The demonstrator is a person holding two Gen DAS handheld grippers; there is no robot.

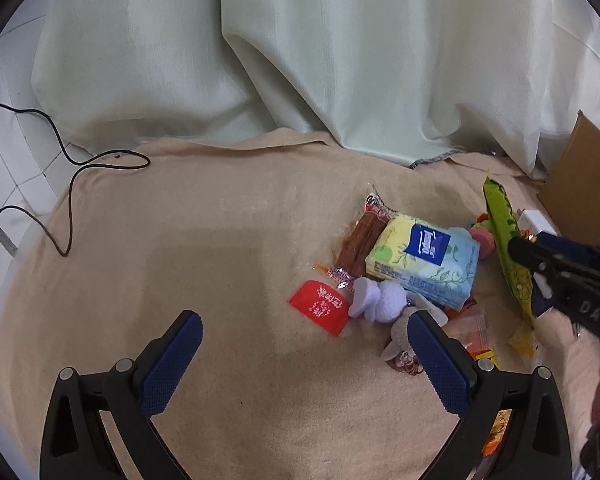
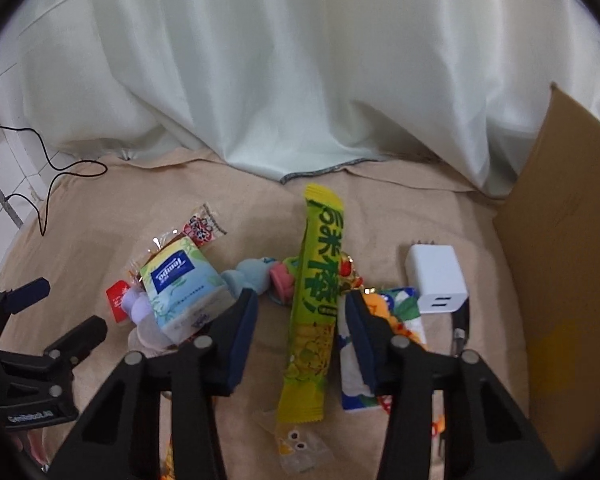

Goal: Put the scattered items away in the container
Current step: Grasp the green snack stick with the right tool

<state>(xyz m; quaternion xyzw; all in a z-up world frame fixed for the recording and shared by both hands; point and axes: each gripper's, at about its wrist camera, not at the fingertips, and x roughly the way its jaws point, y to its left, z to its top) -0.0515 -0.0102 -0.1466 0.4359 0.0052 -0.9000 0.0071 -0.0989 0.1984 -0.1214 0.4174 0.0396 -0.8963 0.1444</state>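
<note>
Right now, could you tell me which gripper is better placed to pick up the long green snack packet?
Right. The right gripper already straddles the green snack packet, though gaps show beside both pads; the left gripper stands open over bare cloth.

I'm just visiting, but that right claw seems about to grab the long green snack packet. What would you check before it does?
1. green snack packet lies between the fingers of the right gripper: ok.
2. Pads pressing on the packet: not ok, gaps show on both sides.
3. Neighbours clear of the fingers: not ok, the tissue pack and a blue-and-white packet sit close by the fingers.
4. left gripper out of the way: ok, open over bare cloth beside the pile.
5. cardboard box within reach on the right: ok.
6. Room inside the box: cannot tell.
</note>
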